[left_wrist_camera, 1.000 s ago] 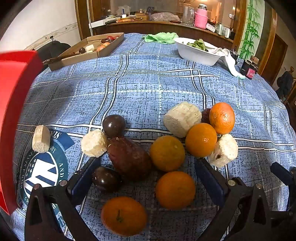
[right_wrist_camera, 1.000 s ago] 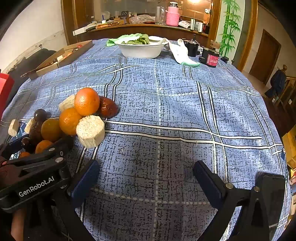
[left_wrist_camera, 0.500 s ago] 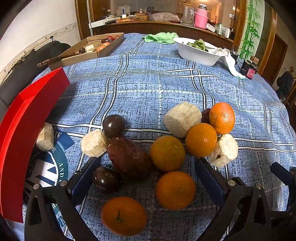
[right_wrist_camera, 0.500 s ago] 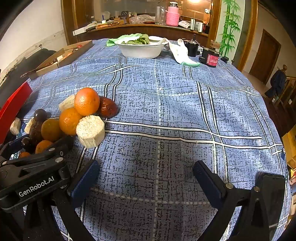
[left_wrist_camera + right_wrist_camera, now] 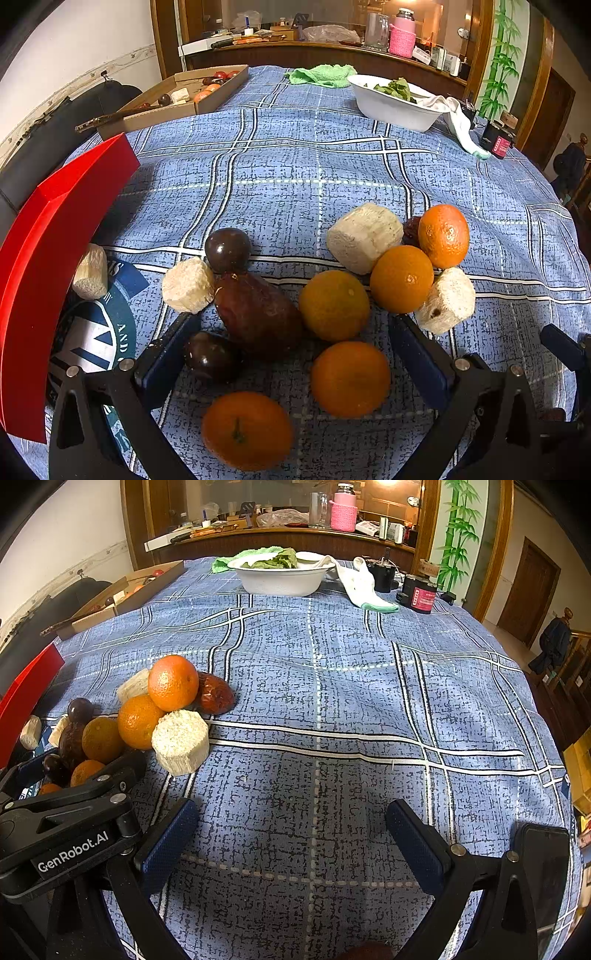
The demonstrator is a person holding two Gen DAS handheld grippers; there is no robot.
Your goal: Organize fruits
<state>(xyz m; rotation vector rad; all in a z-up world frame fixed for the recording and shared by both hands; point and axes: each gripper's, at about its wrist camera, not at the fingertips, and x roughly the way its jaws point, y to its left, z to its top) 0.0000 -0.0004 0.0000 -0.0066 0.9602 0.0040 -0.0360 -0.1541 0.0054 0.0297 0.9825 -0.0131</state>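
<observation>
A heap of fruit lies on the blue plaid tablecloth [image 5: 295, 177]: several oranges [image 5: 334, 304], dark round passion fruits [image 5: 228, 250], a long reddish-brown fruit [image 5: 256, 317] and pale cut cane chunks [image 5: 364, 236]. My left gripper [image 5: 295, 343] is open and empty, low over the near part of the heap, with fruit between its fingers. A red tray [image 5: 48, 236] stands at the left. My right gripper [image 5: 291, 834] is open and empty over bare cloth, right of the heap [image 5: 171, 683]. The left gripper's body [image 5: 70, 830] shows in the right wrist view.
A cardboard box [image 5: 177, 98] with more fruit sits at the far left. A white bowl [image 5: 280, 578] of greens, a green cloth [image 5: 321, 74], a white rag [image 5: 364, 587] and a small black and red device [image 5: 419, 592] stand at the far end.
The red tray has come further into view at the left and now lies along the table edge beside a cane chunk. Both grippers and the fruit have stayed still.
</observation>
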